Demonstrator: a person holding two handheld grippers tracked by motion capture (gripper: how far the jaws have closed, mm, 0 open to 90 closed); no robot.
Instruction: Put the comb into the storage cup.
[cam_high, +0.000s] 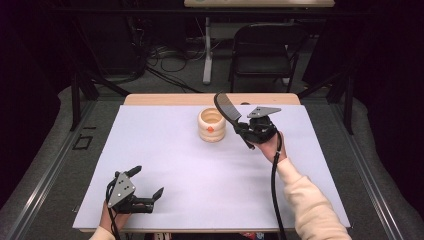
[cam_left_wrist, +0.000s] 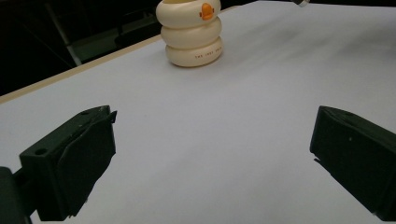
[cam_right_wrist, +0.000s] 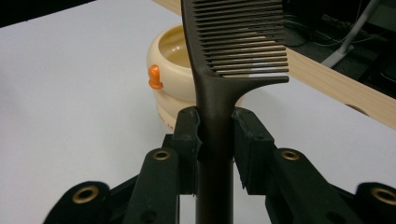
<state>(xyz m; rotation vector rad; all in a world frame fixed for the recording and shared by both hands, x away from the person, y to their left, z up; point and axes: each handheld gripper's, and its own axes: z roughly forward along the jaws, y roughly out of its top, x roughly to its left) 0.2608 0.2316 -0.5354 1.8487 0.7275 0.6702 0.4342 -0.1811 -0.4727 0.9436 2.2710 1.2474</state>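
Item one: black comb (cam_right_wrist: 233, 60), clamped by its handle between the jaws of the right gripper (cam_high: 248, 131), teeth end raised and leaning toward the 10 o'clock side in the high view, just beside the cream holder (cam_high: 212, 125) and above its rim level. Held by the handle, probably to leave the toothed end free and to let the comb be steered toward the open mouth of the holder. Item two: cream holder, three stacked rings in form, small orange mark on its side, standing upright on the white bench (cam_high: 200, 175) at 12 o'clock of the bench's middle, near the far edge; mouth open upward, likely set there as a receptacle. Item three: left gripper (cam_high: 148, 187), at 7 o'clock on the bench, jaws spread wide with nothing between them, apparently parked clear of the work. Hard to make out: lower end of the comb handle, cut off at the bottom of the right gripper view and masked by the gripper in the high view; inside of the holder, seen only in part behind the comb; small print on the holder's lowest ring, too fine to read; floor clutter and folding chair (cam_high: 265, 50) beyond the bench, lost in shadow.
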